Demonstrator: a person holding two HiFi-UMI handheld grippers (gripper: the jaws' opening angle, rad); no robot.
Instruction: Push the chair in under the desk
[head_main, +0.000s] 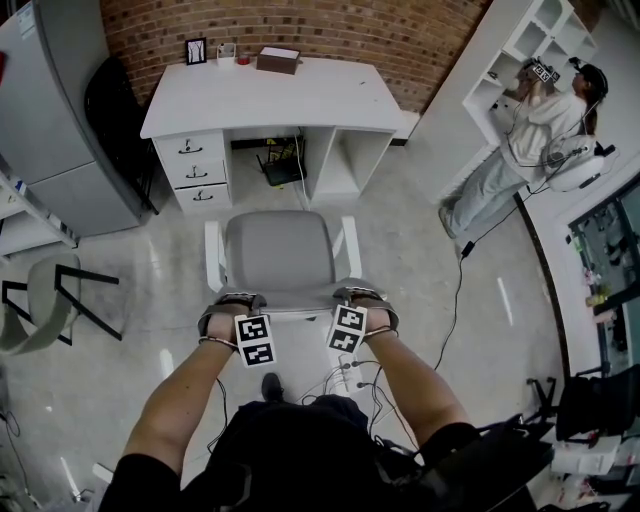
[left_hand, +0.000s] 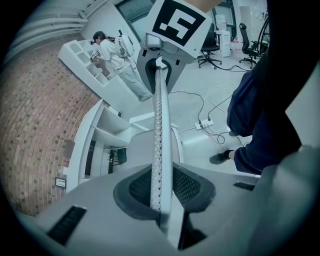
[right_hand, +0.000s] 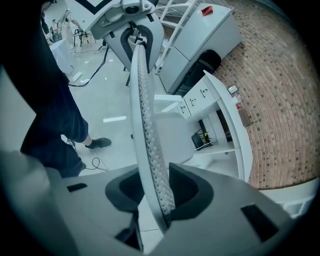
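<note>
Left tongs (head_main: 231, 304) and right tongs (head_main: 361, 297) each clamp the backrest of the chair (head_main: 280, 250) — it faces the desk (head_main: 270, 95).

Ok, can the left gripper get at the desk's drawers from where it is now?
Probably not. The left gripper has its jaws on the chair backrest, and the seat plus floor lie between it and the drawers.

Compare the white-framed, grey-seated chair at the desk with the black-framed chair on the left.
The white-framed, grey-seated chair faces the white desk; the black-framed chair stands aside near the grey cabinet. The left gripper and right gripper clamp the white-framed chair's backrest; nothing touches the black-framed chair. Both stand on the floor.
</note>
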